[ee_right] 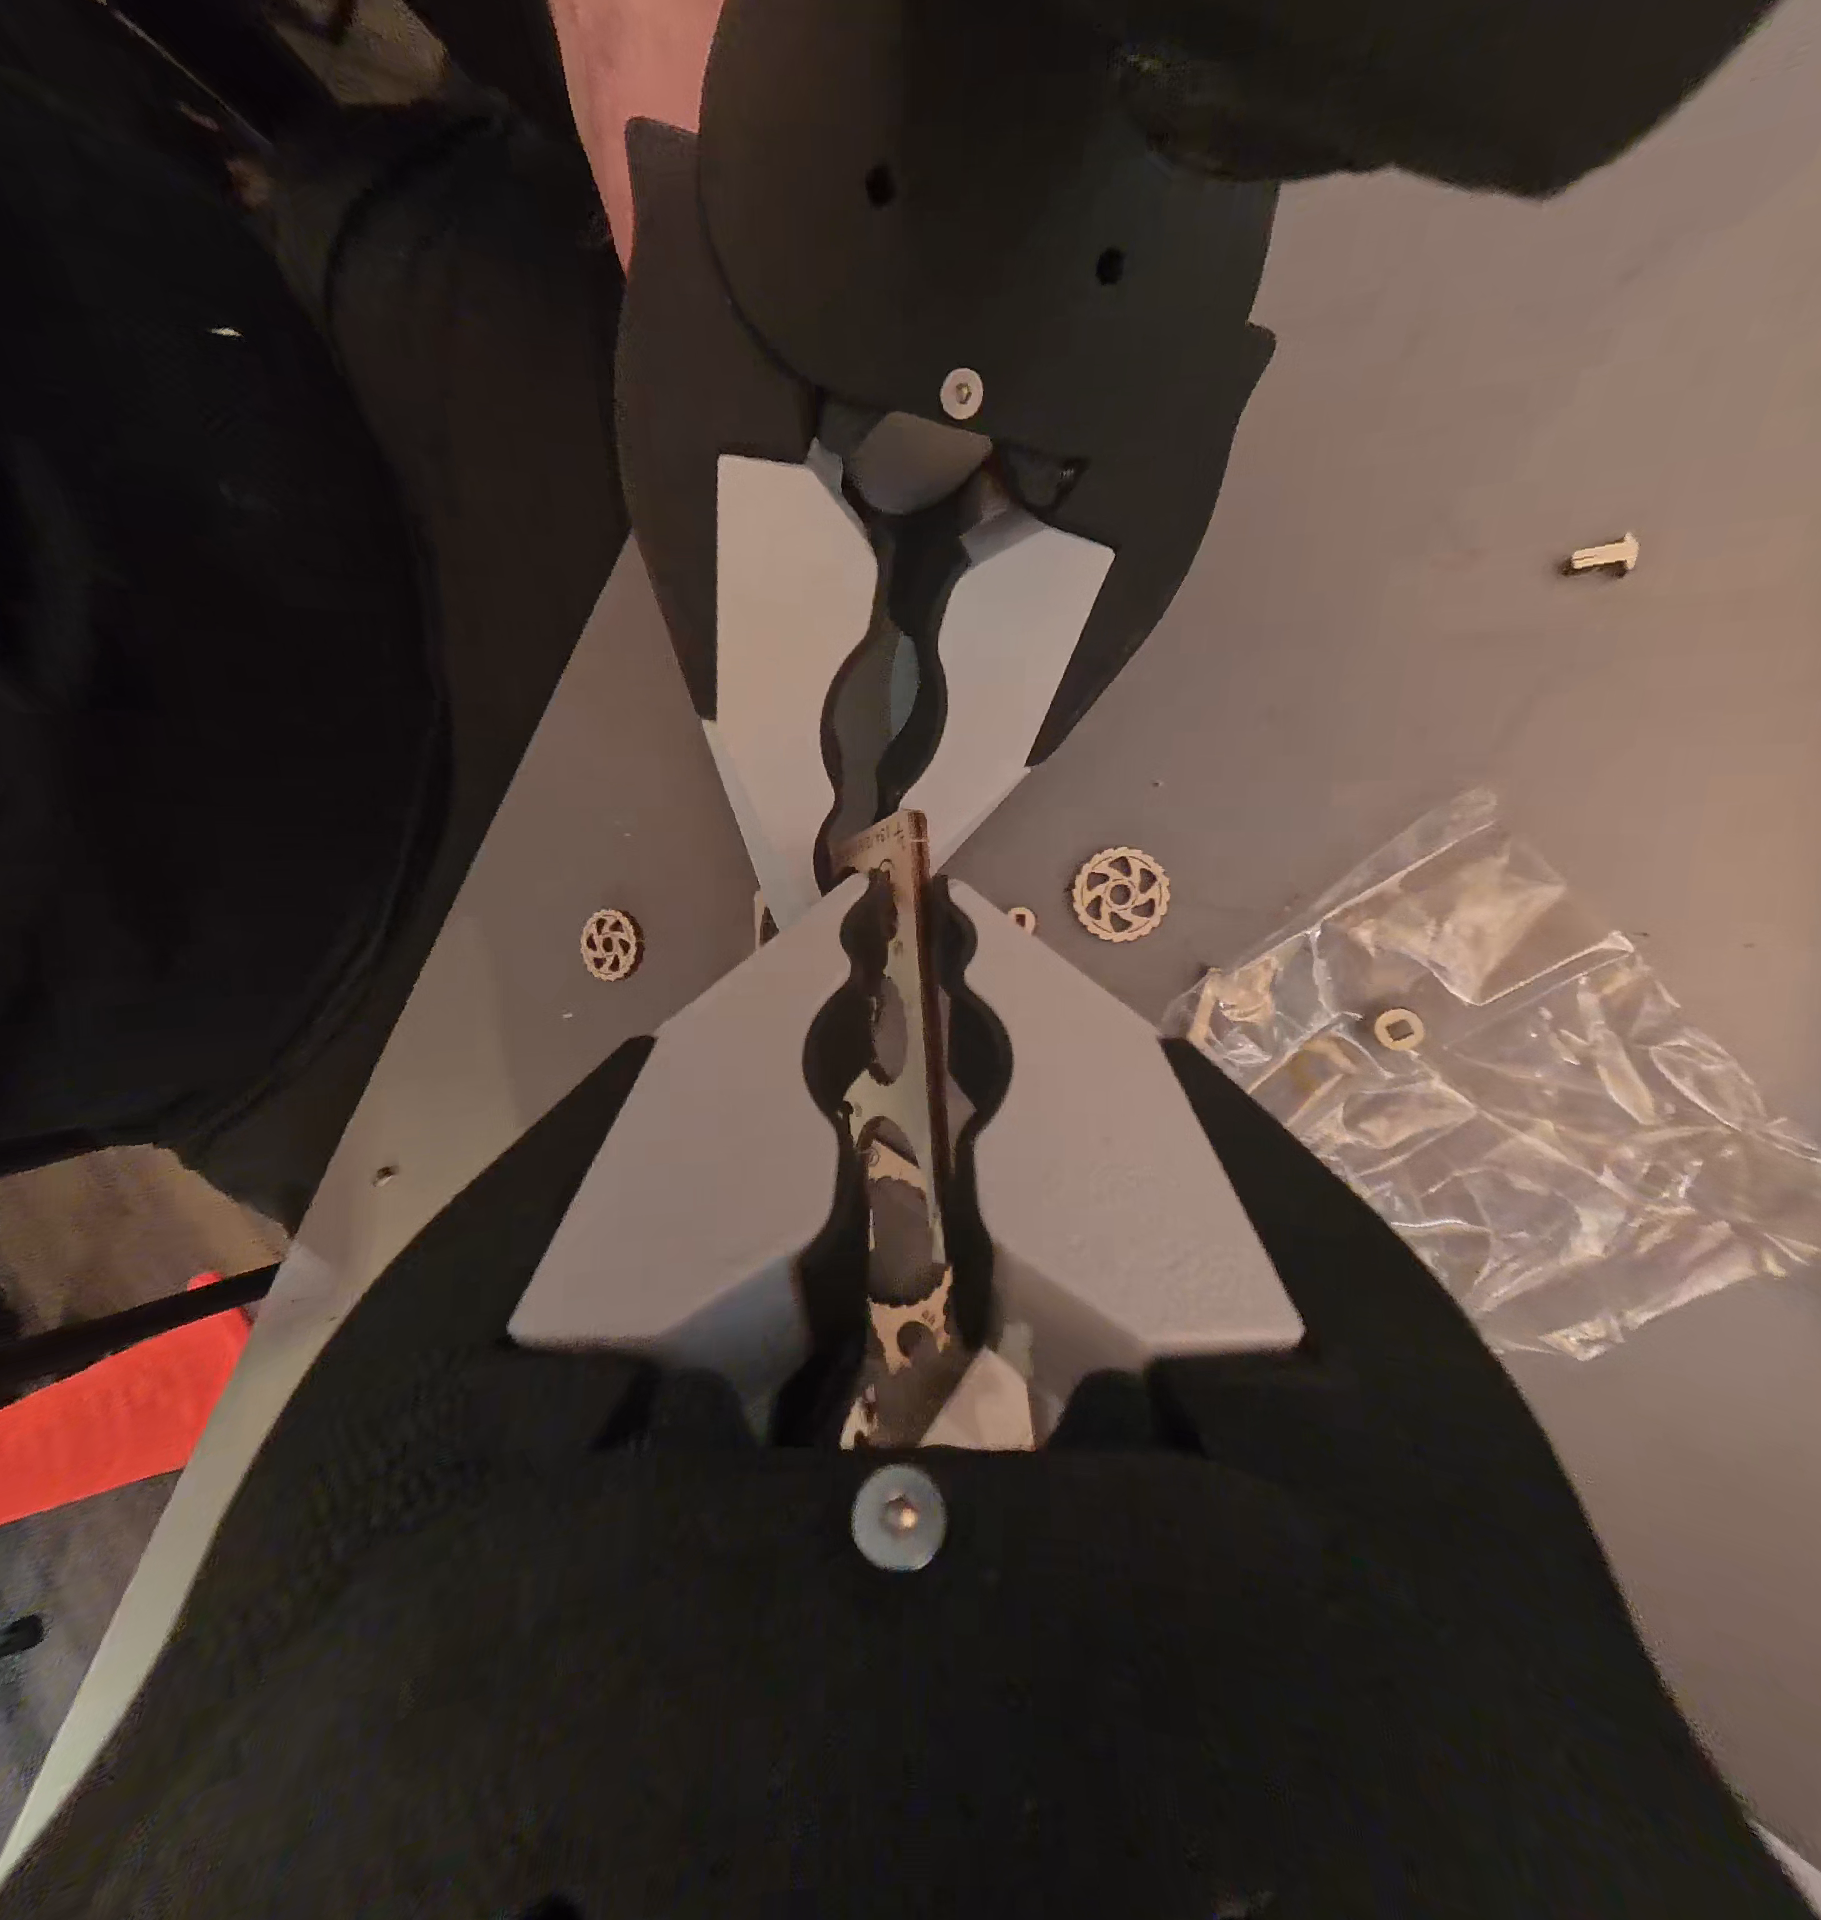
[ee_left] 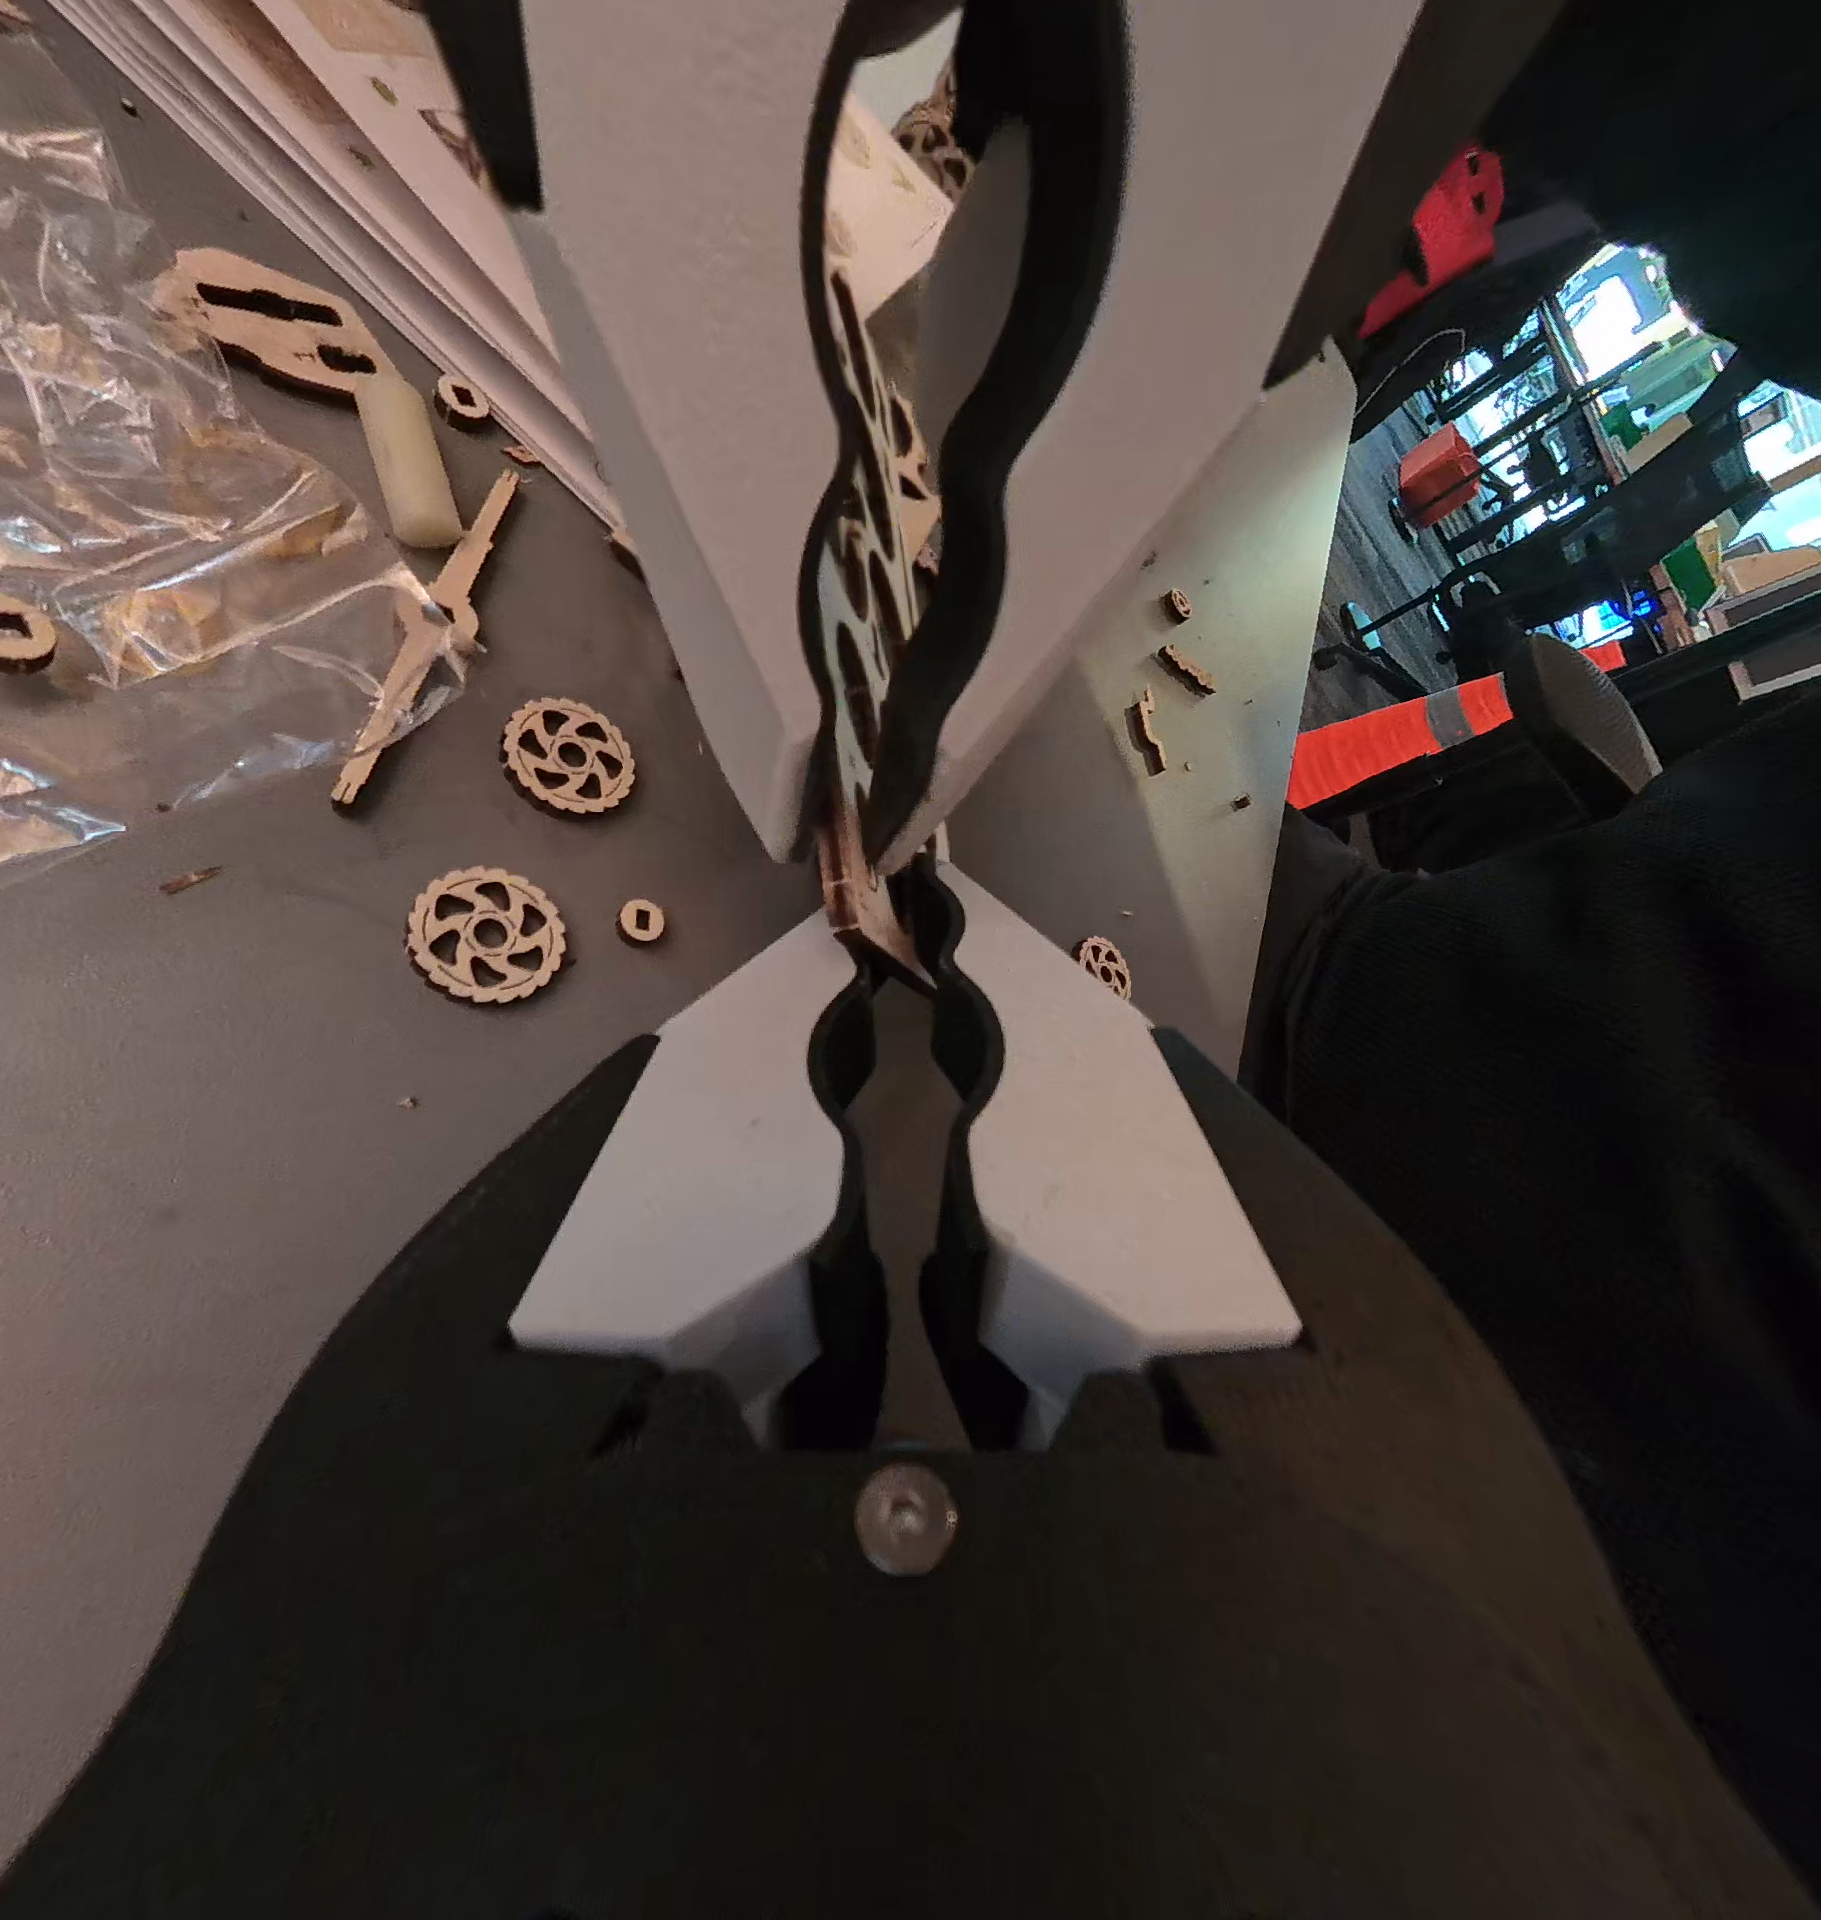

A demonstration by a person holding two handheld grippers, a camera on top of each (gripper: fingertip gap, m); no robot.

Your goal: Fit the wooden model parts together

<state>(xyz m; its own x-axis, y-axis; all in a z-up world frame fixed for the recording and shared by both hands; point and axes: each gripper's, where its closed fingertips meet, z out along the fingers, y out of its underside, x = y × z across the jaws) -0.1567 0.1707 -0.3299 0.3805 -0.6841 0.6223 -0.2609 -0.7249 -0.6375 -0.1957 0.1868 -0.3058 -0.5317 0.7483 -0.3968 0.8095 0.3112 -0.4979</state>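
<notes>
The thin wooden panel with its cut-out holes sits edge-on between the jaws of your right claw, running from deep in the throat out past the tips. Its far end is pinched at the tips of your left claw, which meets the right one nose to nose, so both claws are clamped on the same flat part, neither with any spare opening.

The risk is in that double hold: twist or push the two claws out of line and the plywood, which looks thin and weakened by its holes, may snap or slide out of the left tips, where only a small corner is caught. Whether a second piece is being slotted on at the joint, I cannot tell — the tips hide it.

Below and to either side of the claws, toothed wooden gears lie loose on the grey tabletop, with a crumpled clear plastic bag off to the right claw's right.
</notes>
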